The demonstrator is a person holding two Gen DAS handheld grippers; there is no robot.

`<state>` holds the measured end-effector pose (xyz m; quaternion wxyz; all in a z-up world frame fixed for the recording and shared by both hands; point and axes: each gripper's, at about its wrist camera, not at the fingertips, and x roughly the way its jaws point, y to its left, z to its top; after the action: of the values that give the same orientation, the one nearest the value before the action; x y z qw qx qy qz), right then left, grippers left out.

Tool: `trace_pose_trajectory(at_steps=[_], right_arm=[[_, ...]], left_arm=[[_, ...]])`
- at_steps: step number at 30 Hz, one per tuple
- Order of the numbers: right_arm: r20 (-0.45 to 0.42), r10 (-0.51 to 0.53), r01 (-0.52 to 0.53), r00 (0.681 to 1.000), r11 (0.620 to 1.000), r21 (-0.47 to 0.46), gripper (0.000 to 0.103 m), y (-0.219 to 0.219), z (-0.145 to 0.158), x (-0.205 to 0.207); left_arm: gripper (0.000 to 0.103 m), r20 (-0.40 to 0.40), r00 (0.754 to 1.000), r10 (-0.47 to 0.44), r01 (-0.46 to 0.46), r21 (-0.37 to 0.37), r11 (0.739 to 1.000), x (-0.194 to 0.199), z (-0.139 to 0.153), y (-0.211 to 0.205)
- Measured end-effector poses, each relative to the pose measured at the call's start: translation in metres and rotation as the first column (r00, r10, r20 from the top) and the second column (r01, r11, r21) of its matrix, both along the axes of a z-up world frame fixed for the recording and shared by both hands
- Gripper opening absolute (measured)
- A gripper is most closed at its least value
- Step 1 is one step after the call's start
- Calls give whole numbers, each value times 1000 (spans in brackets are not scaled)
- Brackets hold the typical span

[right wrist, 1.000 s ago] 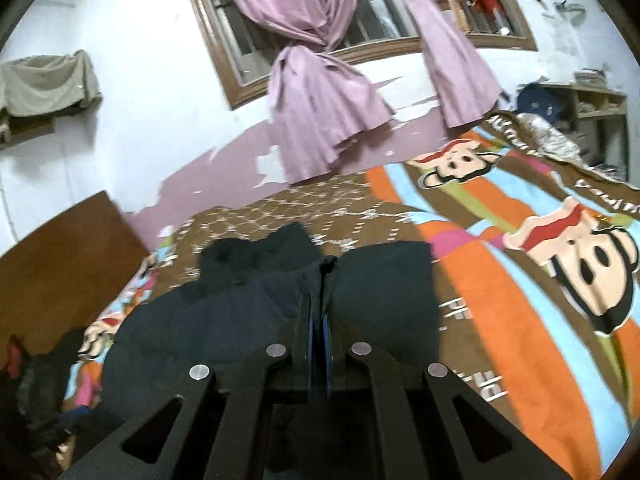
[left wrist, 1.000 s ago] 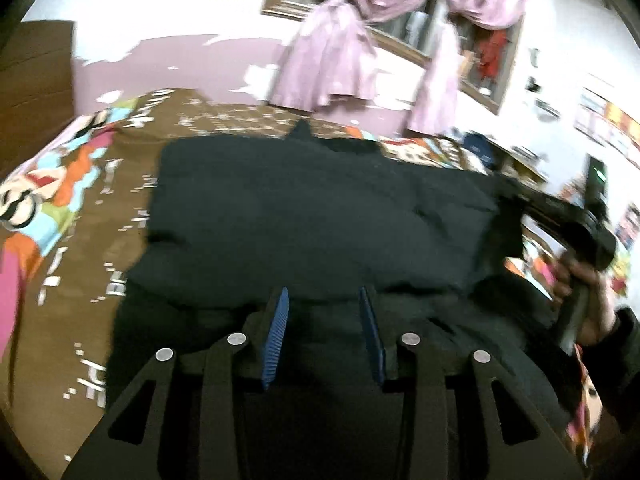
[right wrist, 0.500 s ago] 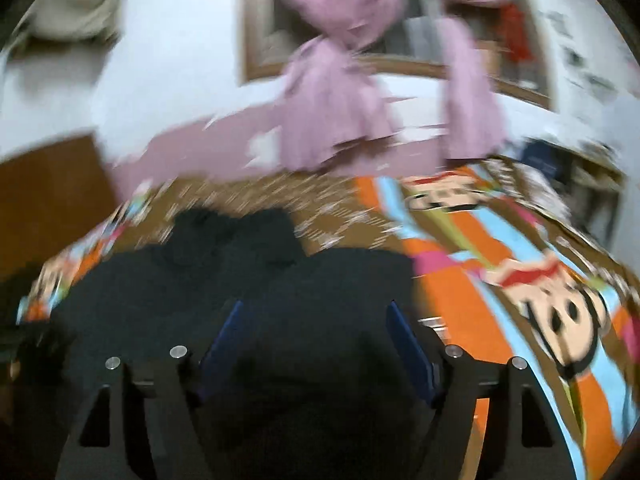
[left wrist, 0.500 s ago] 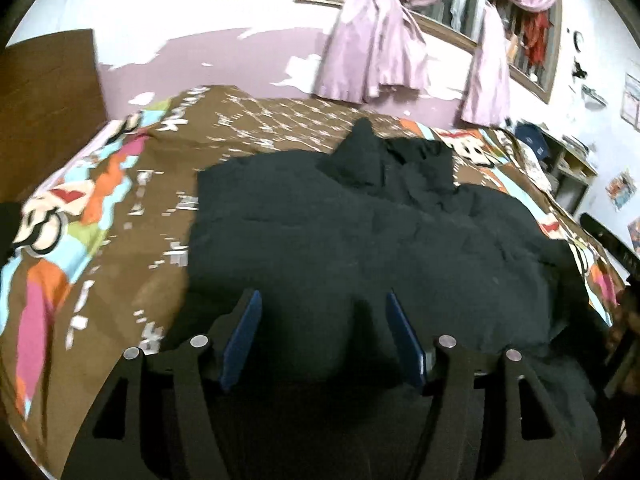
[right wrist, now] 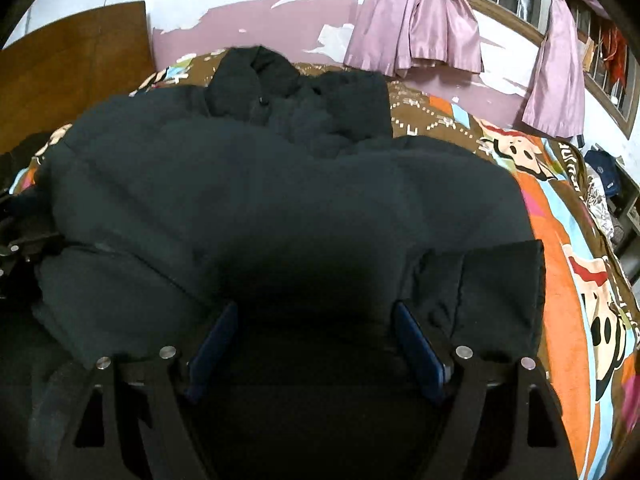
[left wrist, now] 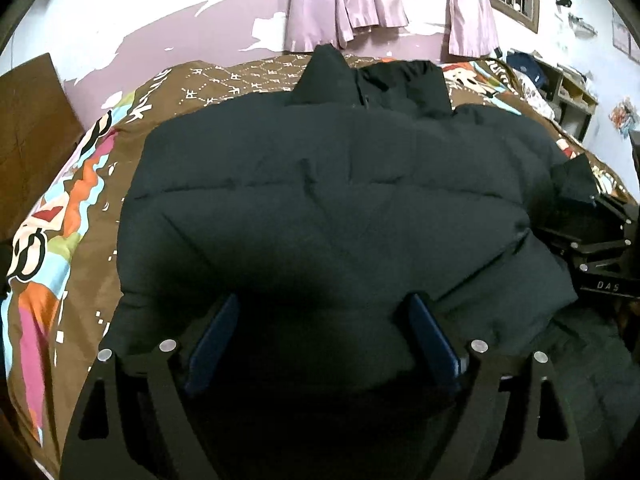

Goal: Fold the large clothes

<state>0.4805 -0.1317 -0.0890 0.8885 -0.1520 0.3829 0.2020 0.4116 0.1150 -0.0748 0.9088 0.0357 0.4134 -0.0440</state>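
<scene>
Black puffer jacket (left wrist: 328, 200) lies on the bed (left wrist: 60, 216), long axis crosswise to both claws, collar (left wrist: 360, 80) at the far side toward the curtains (right wrist: 420, 24). Left claw (left wrist: 320, 332) and right claw (right wrist: 316, 336) both spread wide, gripping nothing, at the near folded edge. Sleeve cuff (right wrist: 500, 288) sits just right of right claw. Nothing blocks.

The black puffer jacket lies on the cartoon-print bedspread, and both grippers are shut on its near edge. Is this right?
Not quite. The black puffer jacket does lie on the cartoon-print bedspread, but neither gripper is shut. The left wrist view shows the left gripper open, and the right wrist view shows the right gripper open, over the jacket's near part.
</scene>
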Motion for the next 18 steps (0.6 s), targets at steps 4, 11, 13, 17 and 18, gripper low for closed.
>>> trace_pose_trajectory(at_steps=[4, 11, 13, 17, 18], right_arm=[[-30, -2, 2, 1000, 1000, -5, 79, 1, -8, 5], [0, -2, 2, 1000, 1000, 2, 80, 0, -6, -3], [16, -4, 4, 1000, 1000, -4, 80, 1, -4, -6], [36, -6, 6, 999, 1000, -6, 81, 1, -2, -9], [38, -6, 6, 999, 1000, -2, 81, 1, -1, -9]], left_arm=[[83, -19, 1000, -4, 4, 7, 1000, 2, -7, -2], [84, 6, 1000, -4, 4, 19, 1000, -3, -9, -2], [87, 20, 1000, -1, 1, 12, 1000, -6, -7, -1], [96, 45, 999, 17, -18, 17, 1000, -11, -4, 0], [97, 47, 999, 19, -19, 19, 1000, -12, -4, -1]])
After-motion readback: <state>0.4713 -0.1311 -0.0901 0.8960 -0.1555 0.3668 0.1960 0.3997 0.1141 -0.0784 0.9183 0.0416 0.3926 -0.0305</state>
